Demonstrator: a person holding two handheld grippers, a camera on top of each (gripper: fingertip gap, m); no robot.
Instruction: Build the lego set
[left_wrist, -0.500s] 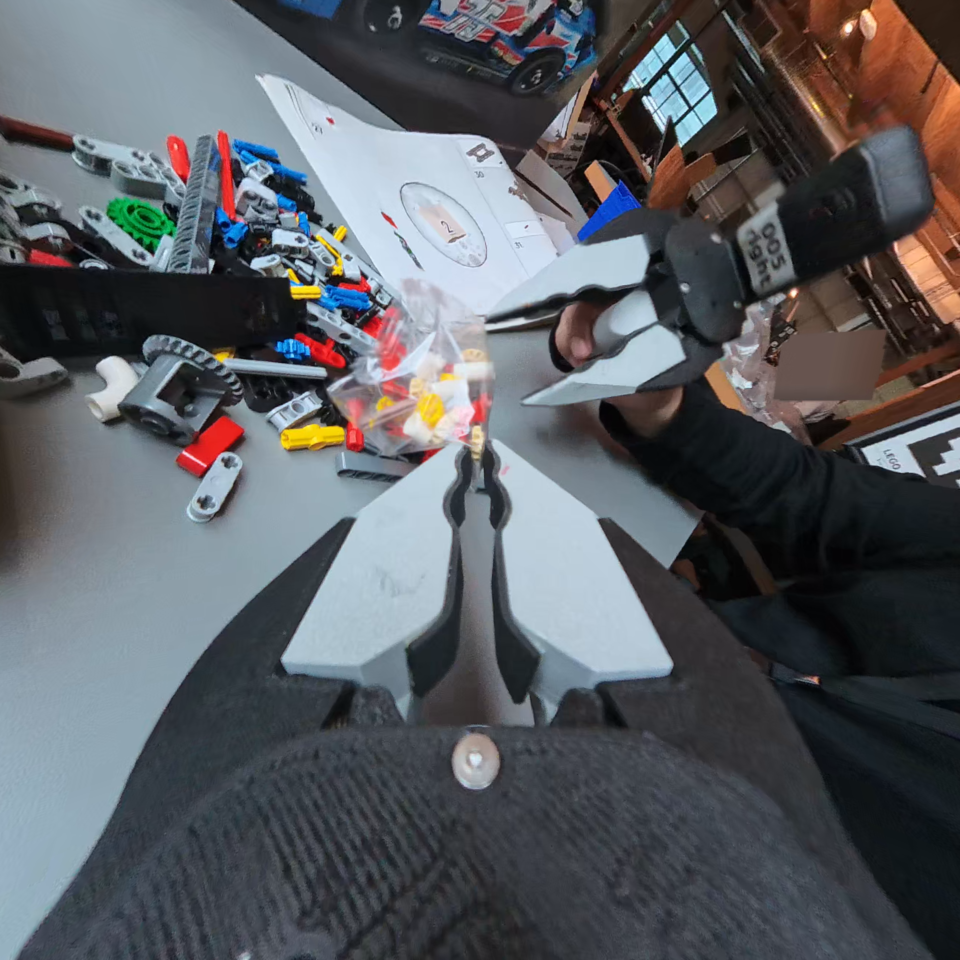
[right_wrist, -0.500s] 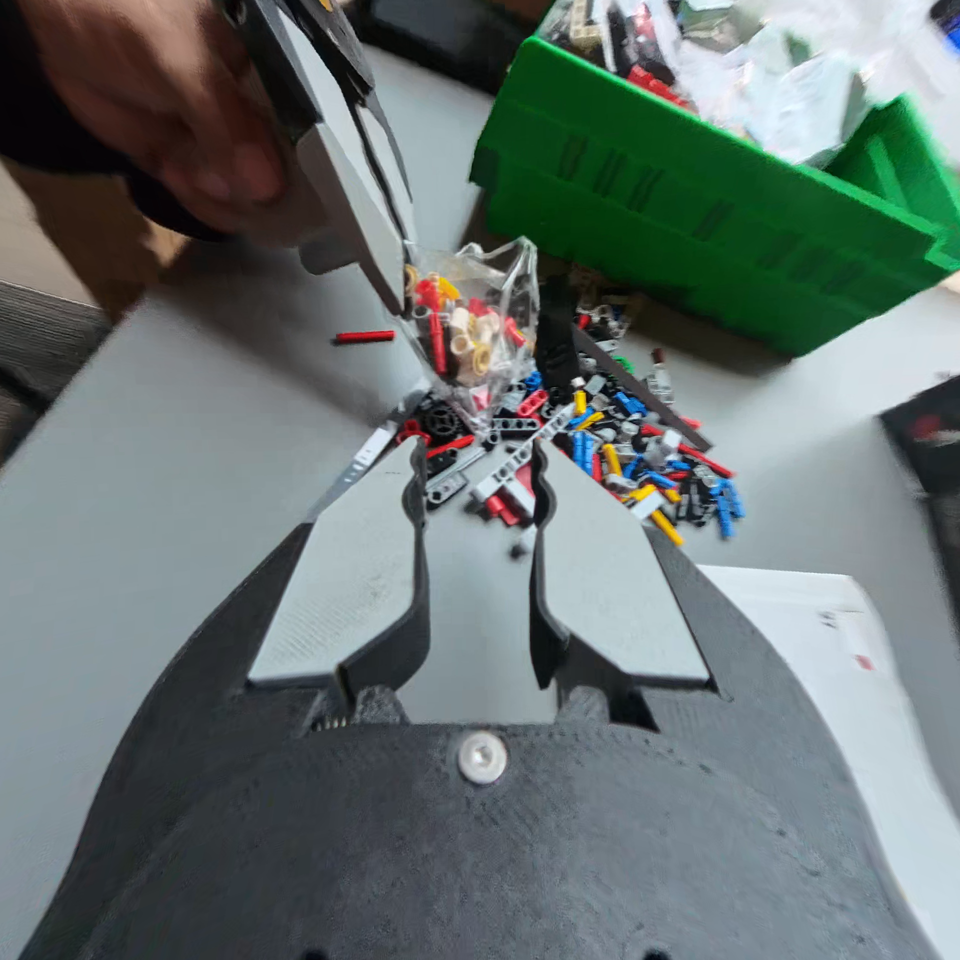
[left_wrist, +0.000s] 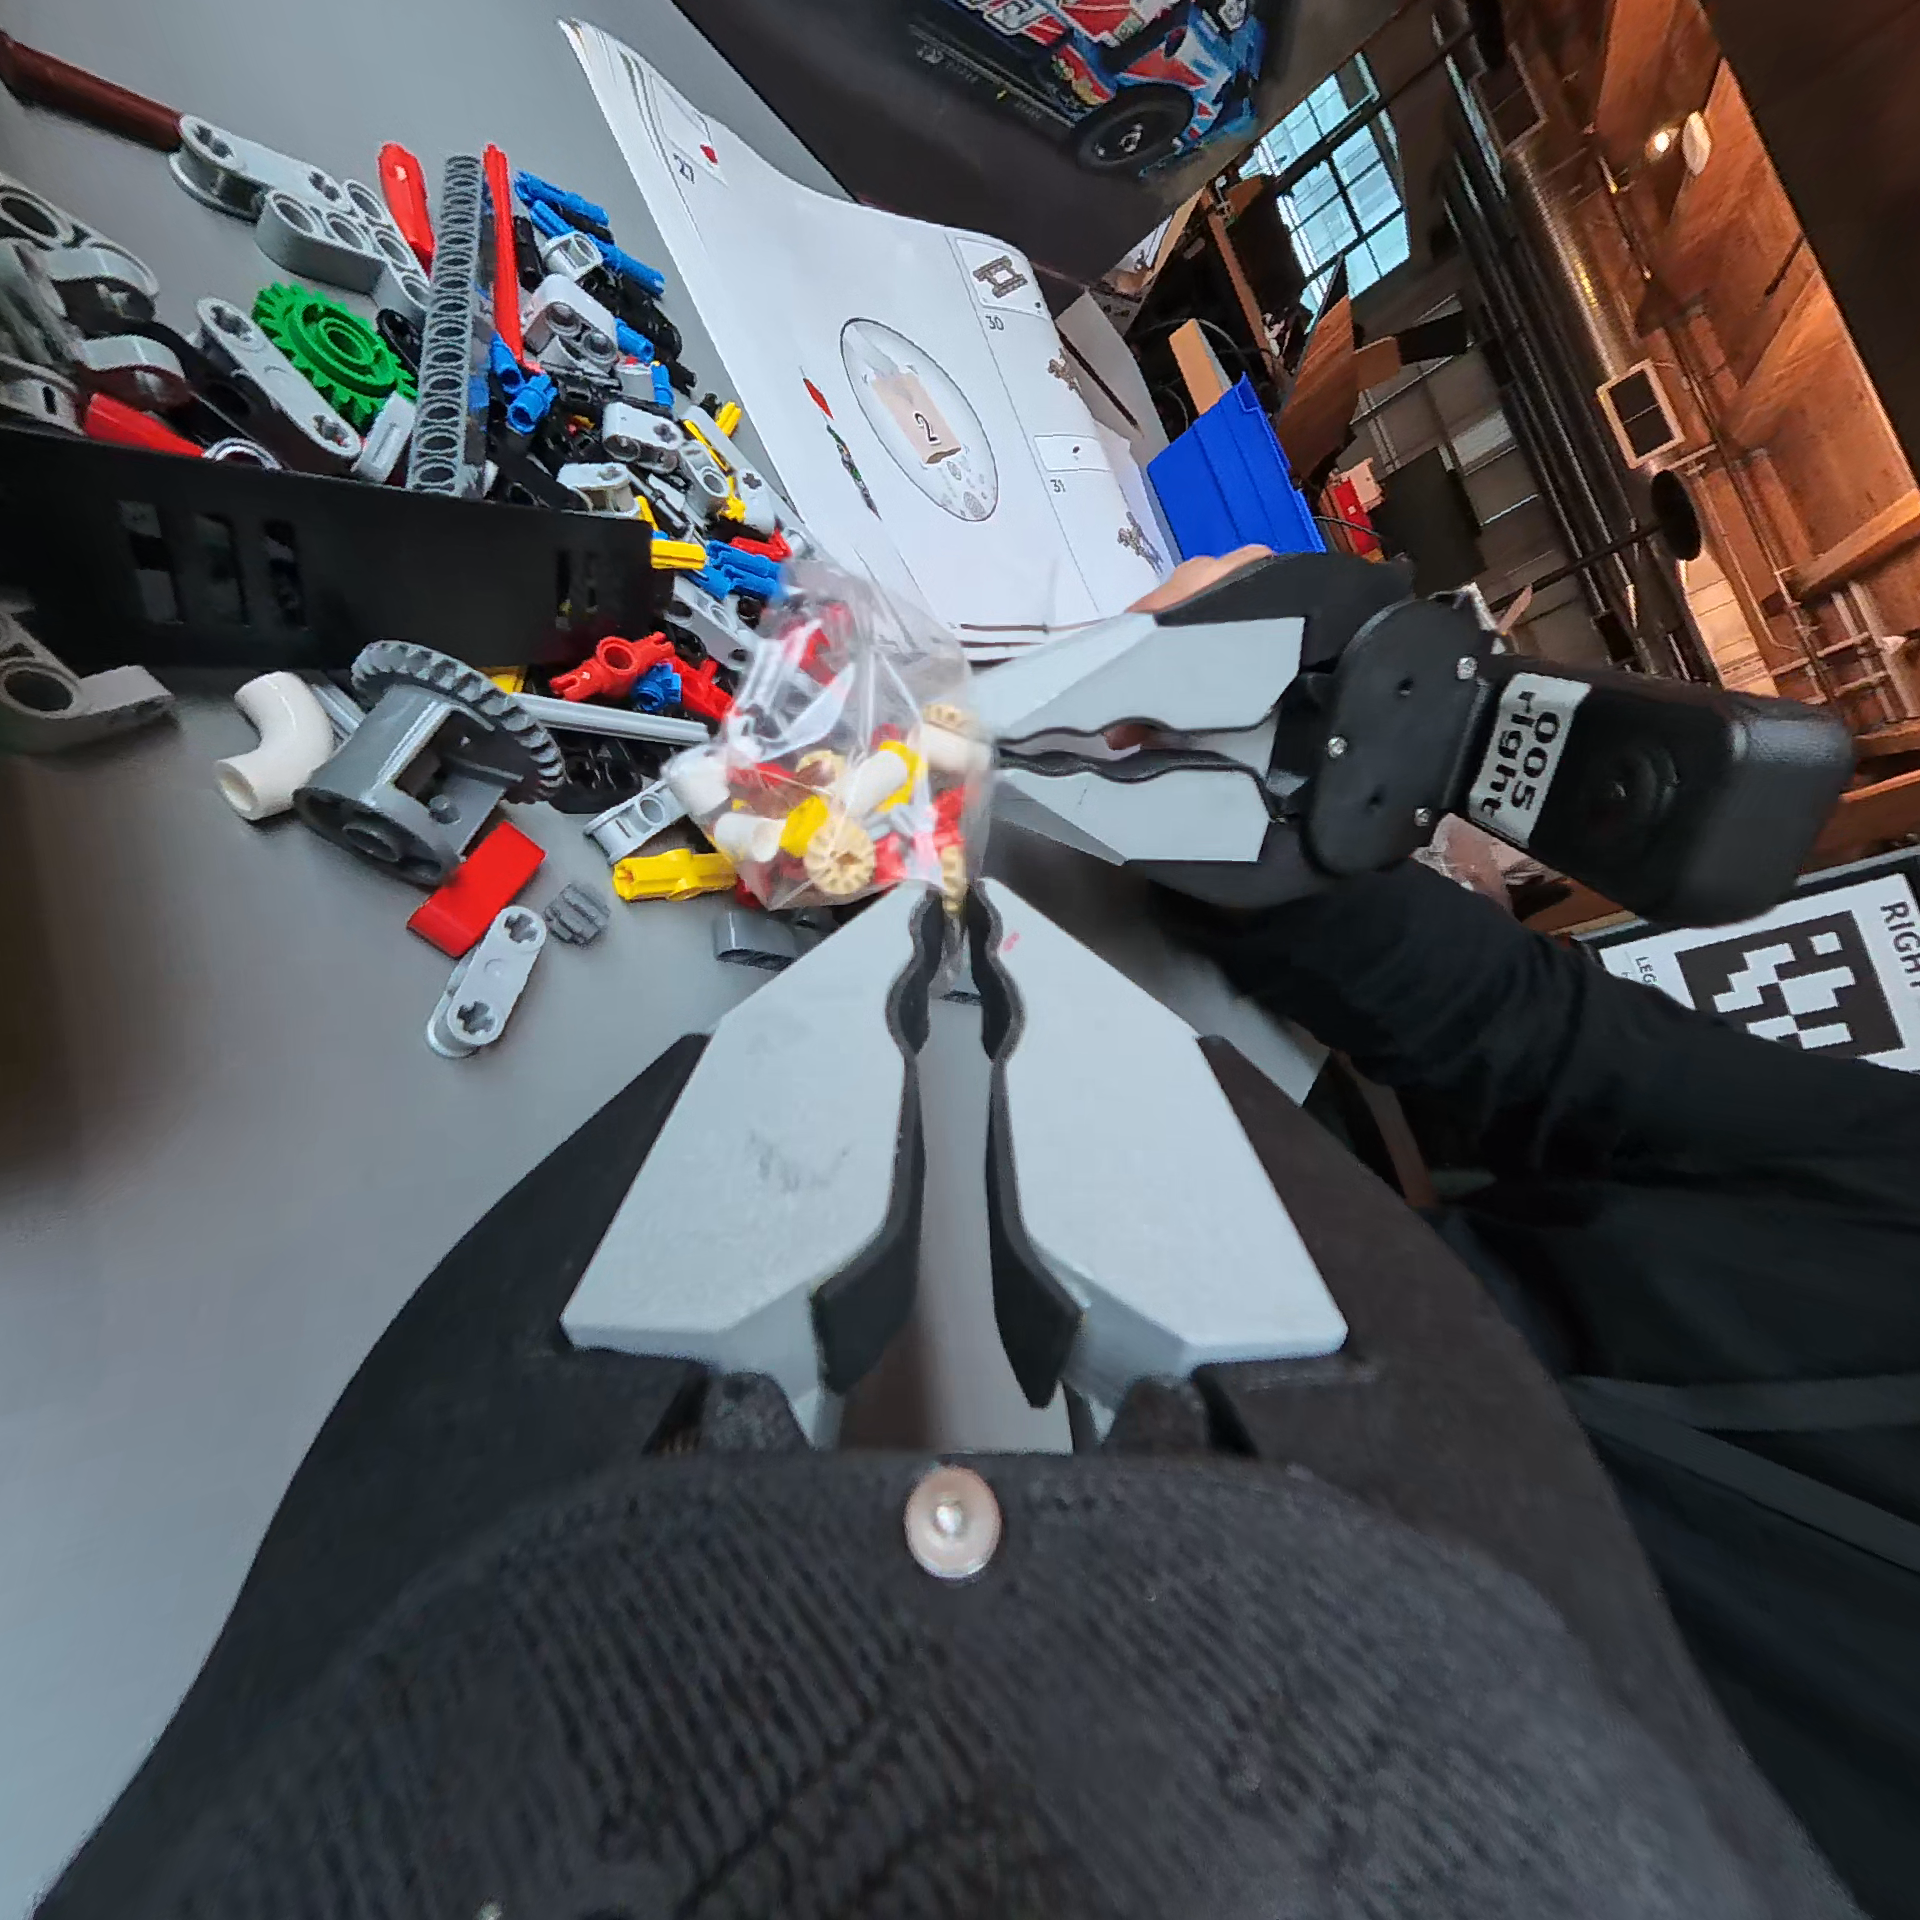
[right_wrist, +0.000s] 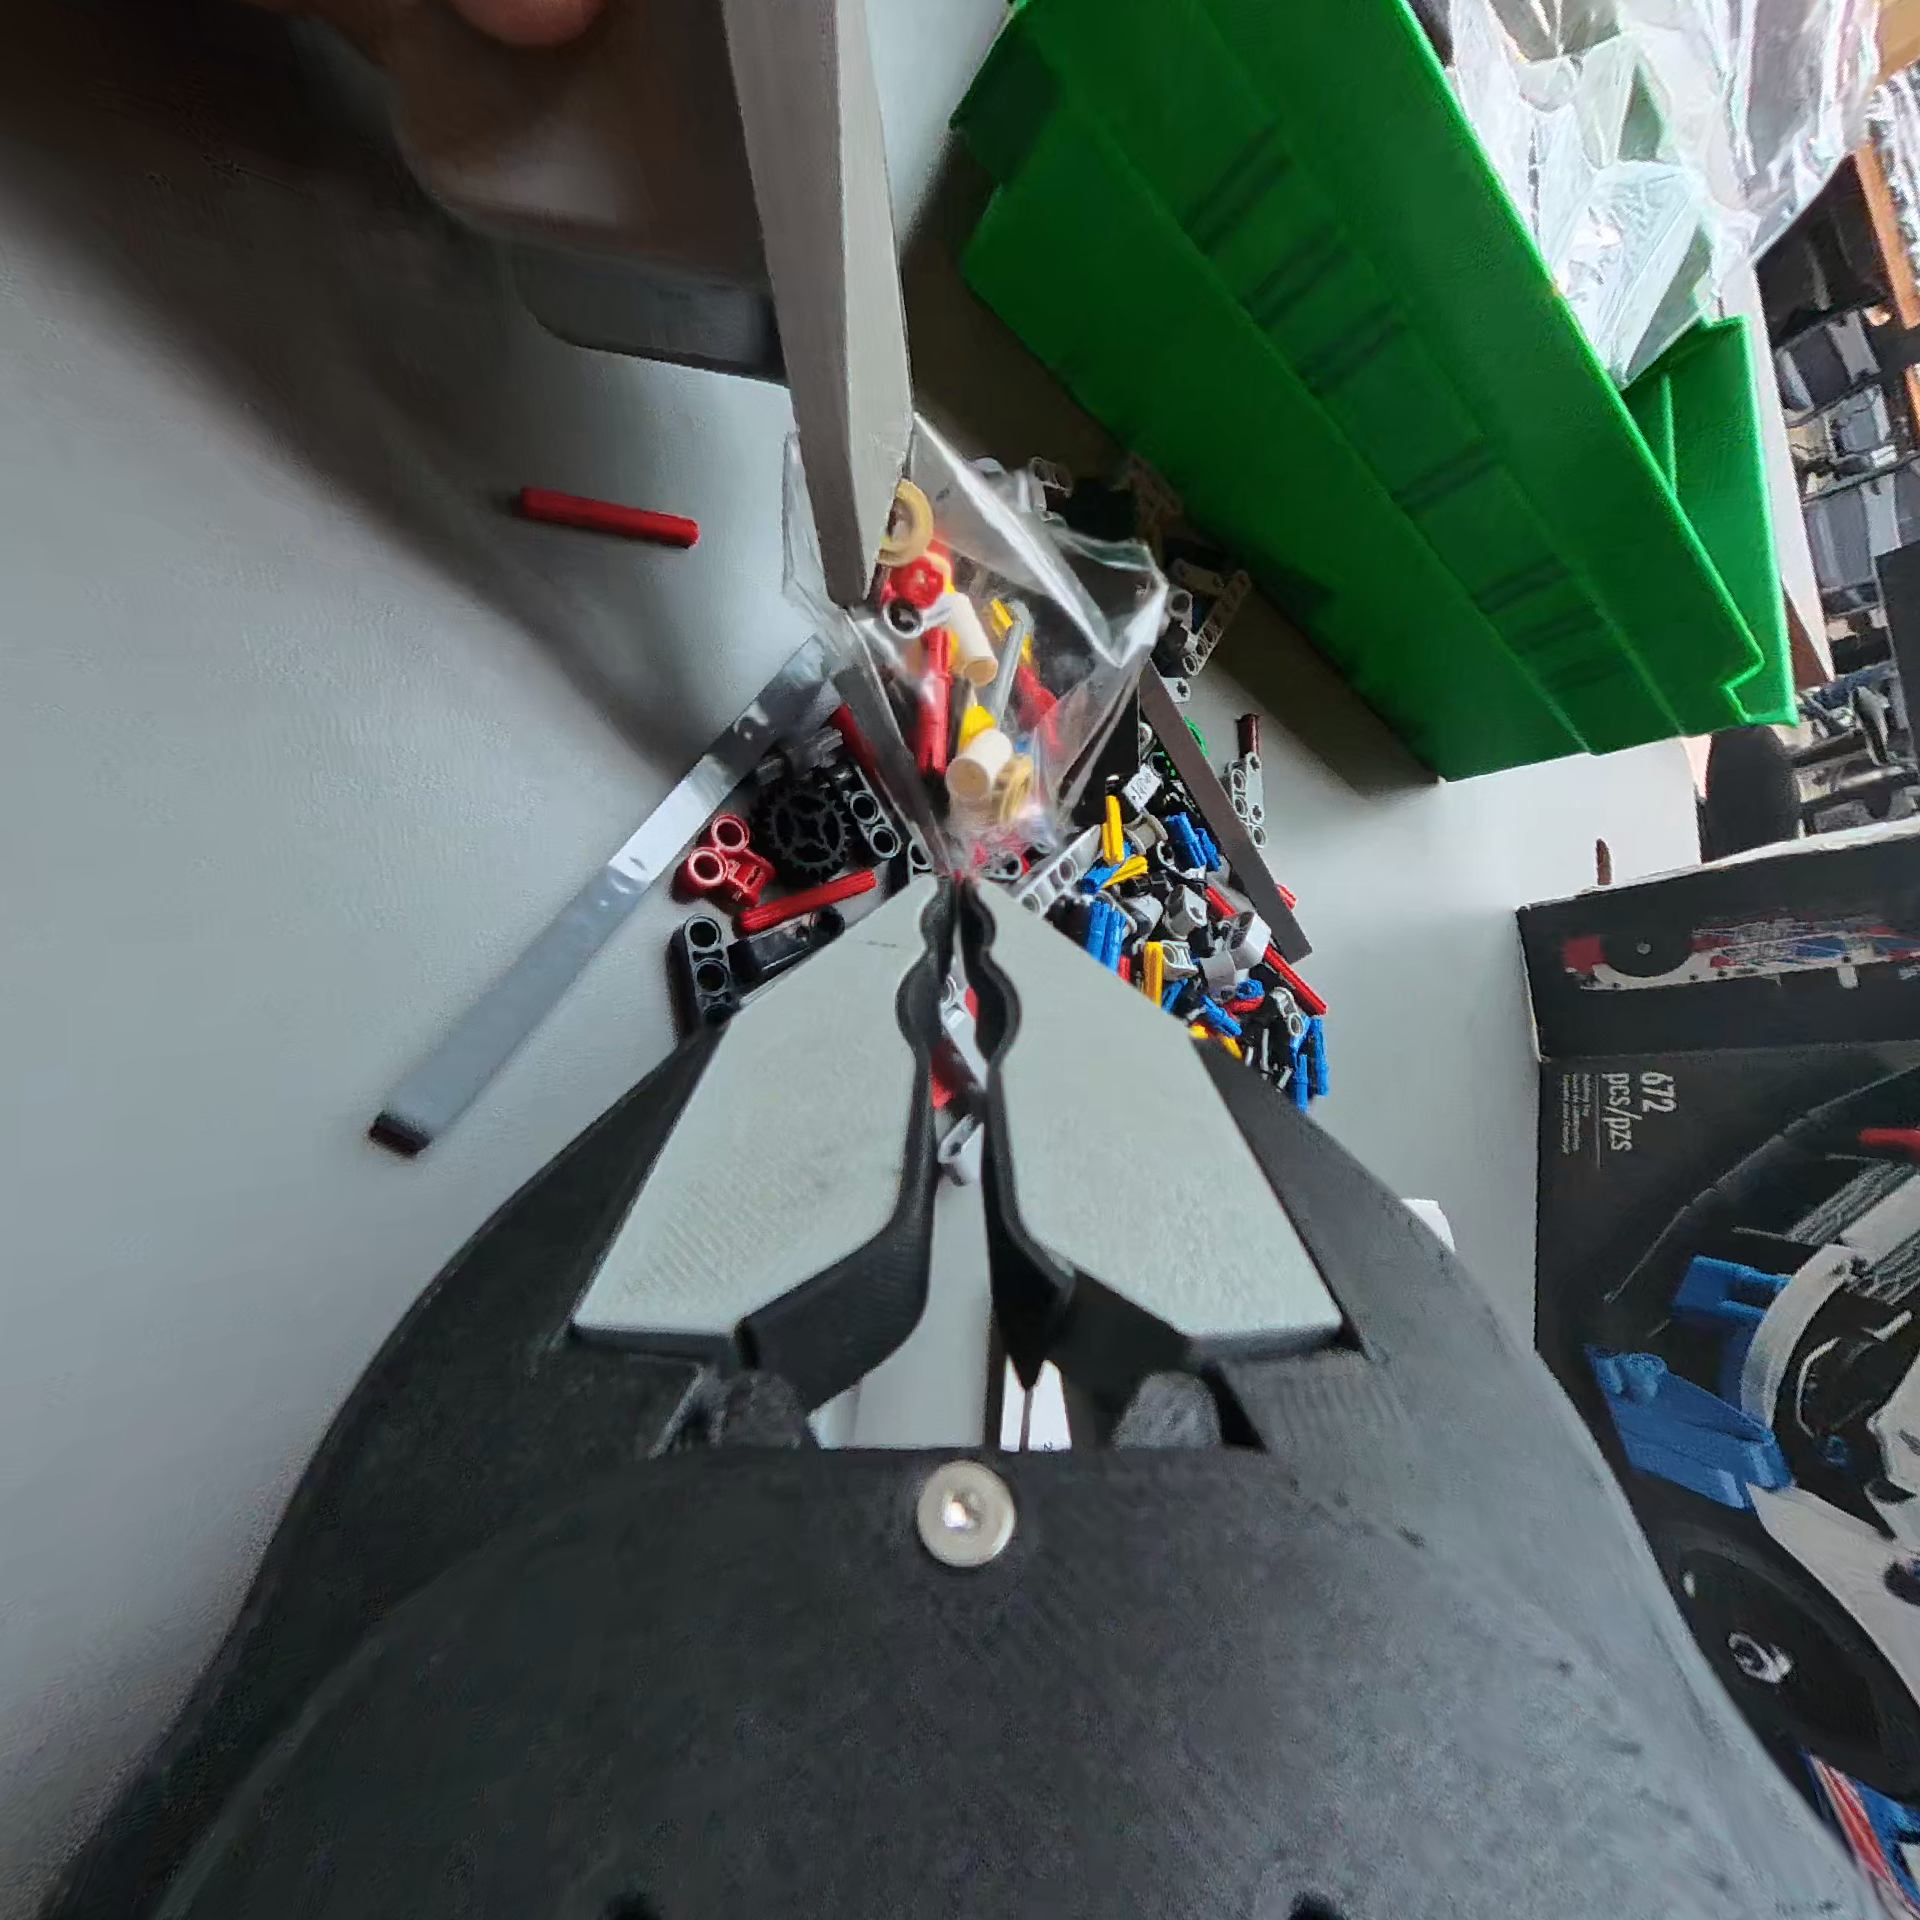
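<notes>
While your left gripper (left_wrist: 951, 914) and right gripper (right_wrist: 958, 883) each pinch an edge of the one clear bag (left_wrist: 831, 769), it hangs stretched between their pressed-together tips, just above the loose lego pile (left_wrist: 582, 416). Your two grips sit on adjoining bag edges, so, to my eye, pulling them apart along that line should tear it open. Beyond the pile lie one instruction booklet (left_wrist: 883, 343) and one green bin (right_wrist: 1351, 395).

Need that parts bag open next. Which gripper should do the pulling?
Probably right. The right gripper and left gripper are both shut on the clear parts bag, but the right pinches a free corner beside the pile; the left can anchor.
</notes>
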